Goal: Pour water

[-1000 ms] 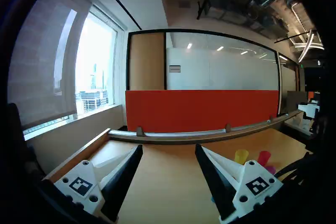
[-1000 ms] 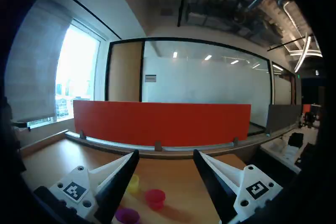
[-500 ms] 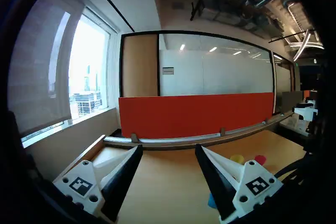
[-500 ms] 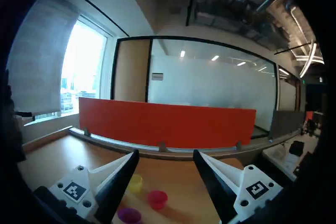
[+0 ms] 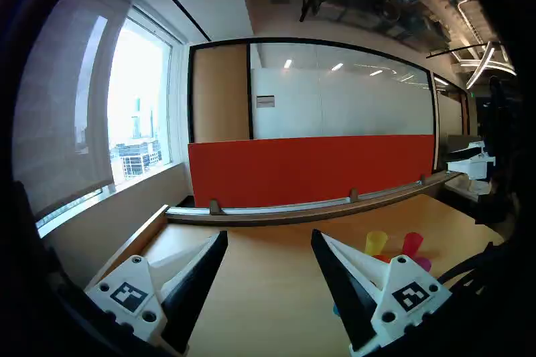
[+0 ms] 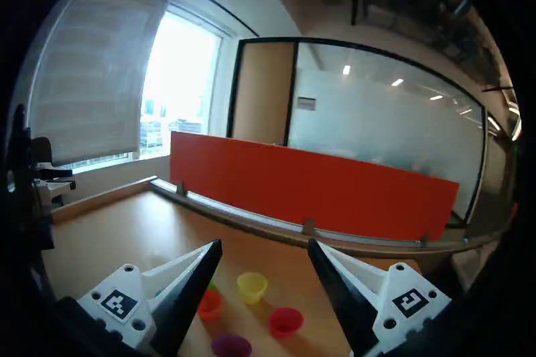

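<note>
Cups (image 6: pixel 252 287) ahead, below spread right gripper (image 6: pixel 263 244).

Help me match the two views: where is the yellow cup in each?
Left gripper view: the yellow cup stands low right, just left of the pink cup.
Right gripper view: the yellow cup stands low centre, between the orange cup and the pink cup.
Shared landmark: the red divider panel behind the desk.
</note>
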The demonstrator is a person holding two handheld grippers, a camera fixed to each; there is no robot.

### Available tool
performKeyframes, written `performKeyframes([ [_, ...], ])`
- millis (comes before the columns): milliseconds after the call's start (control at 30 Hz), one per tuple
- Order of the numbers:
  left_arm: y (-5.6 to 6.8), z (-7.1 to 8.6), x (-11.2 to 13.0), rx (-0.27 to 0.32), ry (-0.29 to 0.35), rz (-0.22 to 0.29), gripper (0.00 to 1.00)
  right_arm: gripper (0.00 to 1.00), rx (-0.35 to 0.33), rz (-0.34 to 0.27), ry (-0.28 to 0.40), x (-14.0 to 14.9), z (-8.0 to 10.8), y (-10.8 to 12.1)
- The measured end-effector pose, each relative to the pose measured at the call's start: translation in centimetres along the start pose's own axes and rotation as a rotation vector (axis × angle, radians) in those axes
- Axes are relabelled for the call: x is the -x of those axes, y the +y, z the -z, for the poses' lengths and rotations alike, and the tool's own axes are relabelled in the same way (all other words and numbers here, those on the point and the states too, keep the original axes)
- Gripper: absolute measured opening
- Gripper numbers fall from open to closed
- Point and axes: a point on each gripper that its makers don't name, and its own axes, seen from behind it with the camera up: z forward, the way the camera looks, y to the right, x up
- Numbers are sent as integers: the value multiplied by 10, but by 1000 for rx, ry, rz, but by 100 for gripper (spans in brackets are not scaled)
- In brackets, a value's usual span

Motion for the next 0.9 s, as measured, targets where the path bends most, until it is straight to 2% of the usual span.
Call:
performKeyframes([
  [333, -7, 5, 10, -26, -21, 8, 92, 100, -176, 65, -97, 12, -45, -43],
  [567, -12, 7, 18, -47, -38, 19, 92, 100, -280, 108, -190, 36, -75, -69],
  [900, -10, 2, 31, -52, -57, 27, 92, 100, -361, 168, -298, 77, -119, -97],
])
